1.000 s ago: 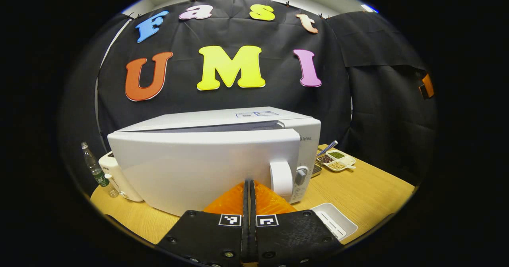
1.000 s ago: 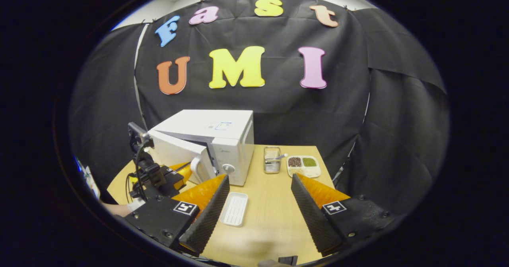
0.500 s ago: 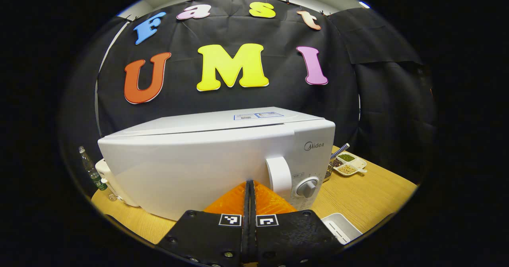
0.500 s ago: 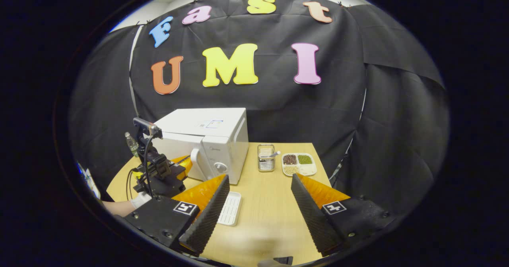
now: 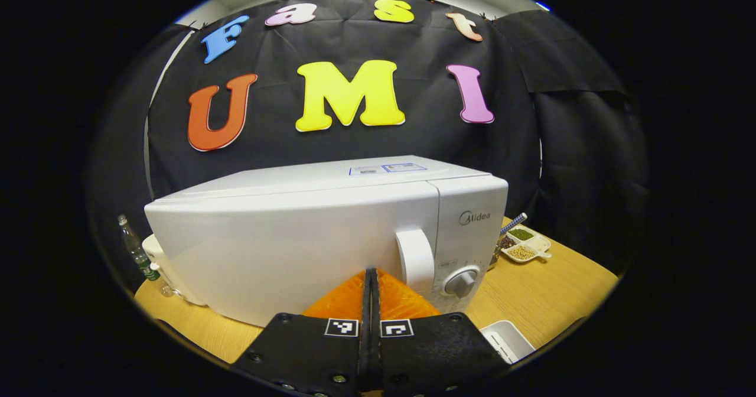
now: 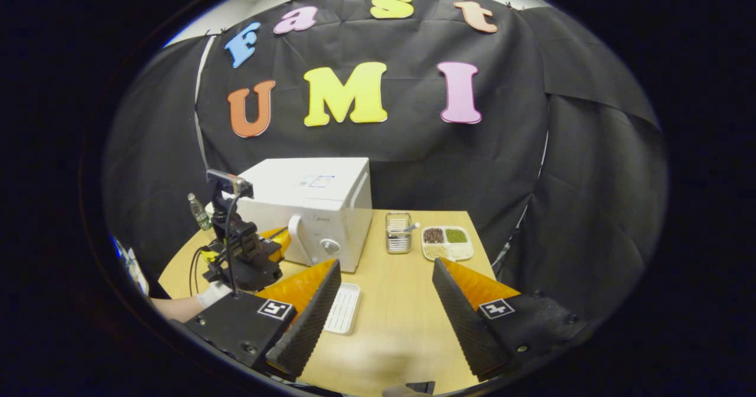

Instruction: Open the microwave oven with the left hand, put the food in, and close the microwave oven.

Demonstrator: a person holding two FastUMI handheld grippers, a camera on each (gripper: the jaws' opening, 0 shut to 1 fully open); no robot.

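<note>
I see my left tongs (image 5: 371, 276) with their two orange, ribbed wedge fingers (image 5: 344, 298) pressed flat together, nothing between them, set on black plates that carry small square markers. Straight ahead of their tips stands the microwave oven (image 5: 307, 231), a smooth white box with rounded corners, its door flush with the body. Its broad white handle (image 5: 415, 260) curves out just right of the tips, and a grey round knob (image 5: 461, 282) sits further right on the control panel.

My right tongs (image 6: 381, 267) stand wide apart and hold nothing; their inner faces are black ridged foam backed by orange wedges. Between and just ahead of them, nearer the left finger, a white ribbed tray (image 6: 343, 308) lies on the pale wood-grain table (image 6: 407, 302). The oven is ahead and to the left, with the left tongs close before its door. Farther ahead are a wire mesh basket (image 6: 398, 232) and a divided white dish (image 6: 447, 242) holding dark, green and pale grains.
</note>
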